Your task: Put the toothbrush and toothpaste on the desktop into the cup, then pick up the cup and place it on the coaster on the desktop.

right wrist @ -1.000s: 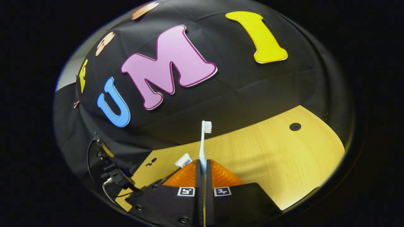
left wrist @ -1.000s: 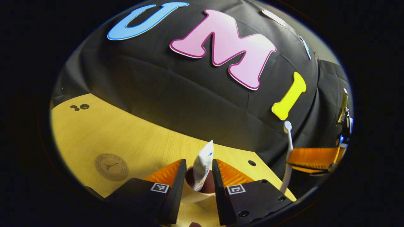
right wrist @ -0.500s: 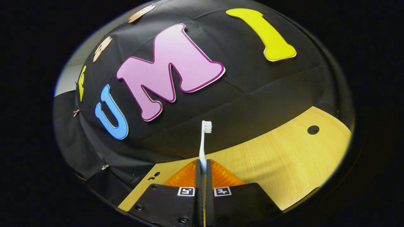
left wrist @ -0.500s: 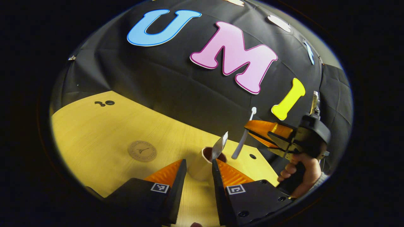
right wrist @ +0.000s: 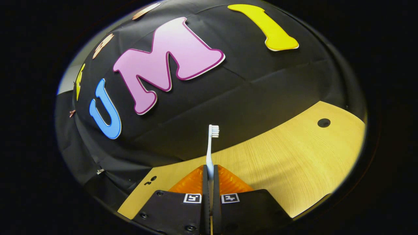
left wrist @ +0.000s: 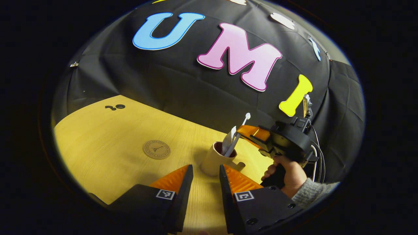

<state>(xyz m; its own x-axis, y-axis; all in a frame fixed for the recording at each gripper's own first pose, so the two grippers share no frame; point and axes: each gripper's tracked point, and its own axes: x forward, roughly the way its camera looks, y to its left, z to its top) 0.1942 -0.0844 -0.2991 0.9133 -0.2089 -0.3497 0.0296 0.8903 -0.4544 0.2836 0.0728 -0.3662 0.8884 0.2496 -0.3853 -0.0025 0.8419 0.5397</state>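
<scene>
- Cup [left wrist: 214, 160]: upright on table [left wrist: 107, 137], holds toothpaste [left wrist: 227, 143].
- Coaster [left wrist: 156, 149]: left of cup, apart.
- Toothbrush [right wrist: 210, 153]: lower end inside cup, right gripper [right wrist: 210, 171] jaws clamped on handle.
- Left gripper [left wrist: 205, 174]: jaws apart, empty, near cup.

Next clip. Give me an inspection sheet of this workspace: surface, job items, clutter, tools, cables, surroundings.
Surface: light wooden desktop with small dark holes.
Cup: cup upright on the desktop, apart from the coaster.
Toothpaste: toothpaste standing in the cup.
Toothbrush: toothbrush clamped in the right tool, lower end in the cup, head up.
Coaster: round coaster bare, beside the cup.
Clutter: nothing seen.
Left tool: left tool open, near the cup, holding nothing.
Cables: cables trail from the right tool's body.
Surroundings: black cloth wall; a hand in a grey sleeve.
</scene>
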